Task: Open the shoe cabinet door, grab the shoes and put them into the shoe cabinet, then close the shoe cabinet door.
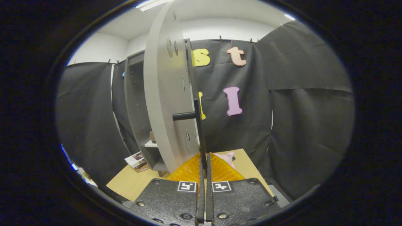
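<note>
The gripper [204, 163] had its two fingers drawn close together on the lower end of a thin black vertical bar handle [198, 125], so the jaws appeared clenched on it, though whether both pads truly pressed it was hard to tell; the handle's long axis ran upright, in line with the slot between the fingers, and it stood off the pale grey flat-panel cabinet door [165, 94] on a short black horizontal post. The door stood swung partly open, edge-on just ahead of the fingers; beyond it and to its left sat the grey shoe cabinet [135, 103], its dark interior and a pale shelf showing. A pink soft shoe [228, 157] lay on the light wooden tabletop [132, 185], just beyond the fingers to their right; my judgement was that it came next; some printed leaflets lay near the cabinet's foot, their print too small to read.
</note>
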`<state>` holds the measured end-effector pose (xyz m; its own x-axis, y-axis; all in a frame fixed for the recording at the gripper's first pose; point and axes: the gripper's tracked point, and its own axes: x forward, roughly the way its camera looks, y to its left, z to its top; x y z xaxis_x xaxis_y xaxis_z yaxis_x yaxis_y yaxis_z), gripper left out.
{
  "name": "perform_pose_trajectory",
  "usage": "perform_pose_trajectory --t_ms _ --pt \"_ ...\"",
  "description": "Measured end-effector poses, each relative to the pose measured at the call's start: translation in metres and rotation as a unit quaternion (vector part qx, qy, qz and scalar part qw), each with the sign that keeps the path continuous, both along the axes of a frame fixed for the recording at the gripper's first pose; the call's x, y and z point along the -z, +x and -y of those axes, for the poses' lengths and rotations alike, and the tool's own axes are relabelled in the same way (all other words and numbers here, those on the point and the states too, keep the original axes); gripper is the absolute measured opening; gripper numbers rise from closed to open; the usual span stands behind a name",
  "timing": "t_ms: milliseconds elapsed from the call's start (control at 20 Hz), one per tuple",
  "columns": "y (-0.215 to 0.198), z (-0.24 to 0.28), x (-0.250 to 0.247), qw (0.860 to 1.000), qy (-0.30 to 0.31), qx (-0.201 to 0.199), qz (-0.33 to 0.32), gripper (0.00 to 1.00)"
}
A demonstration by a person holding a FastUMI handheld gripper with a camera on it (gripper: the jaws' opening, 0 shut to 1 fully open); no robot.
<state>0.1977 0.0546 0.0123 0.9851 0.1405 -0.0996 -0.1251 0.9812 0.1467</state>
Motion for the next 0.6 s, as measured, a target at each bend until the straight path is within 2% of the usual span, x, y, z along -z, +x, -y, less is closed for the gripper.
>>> perform_pose_trajectory --t_ms 150,250,300,350,400,450,500,600 --pt "-0.023 0.009 0.000 1.000 -0.022 0.014 0.009 0.07" --pt "-0.041 0.009 0.005 0.999 -0.038 0.019 0.013 0.16" --pt "-0.050 0.004 0.009 0.999 -0.041 0.015 0.014 0.26" --pt "-0.057 -0.003 0.016 0.999 -0.043 0.007 0.011 0.31" --pt "-0.063 -0.013 0.026 0.999 -0.046 -0.002 0.005 0.44" --pt "-0.067 -0.023 0.038 0.999 -0.052 -0.012 -0.005 0.52" --pt "-0.068 -0.033 0.052 0.998 -0.059 -0.018 -0.016 0.67" --pt "-0.070 -0.052 0.085 0.996 -0.074 -0.025 -0.043 0.81"
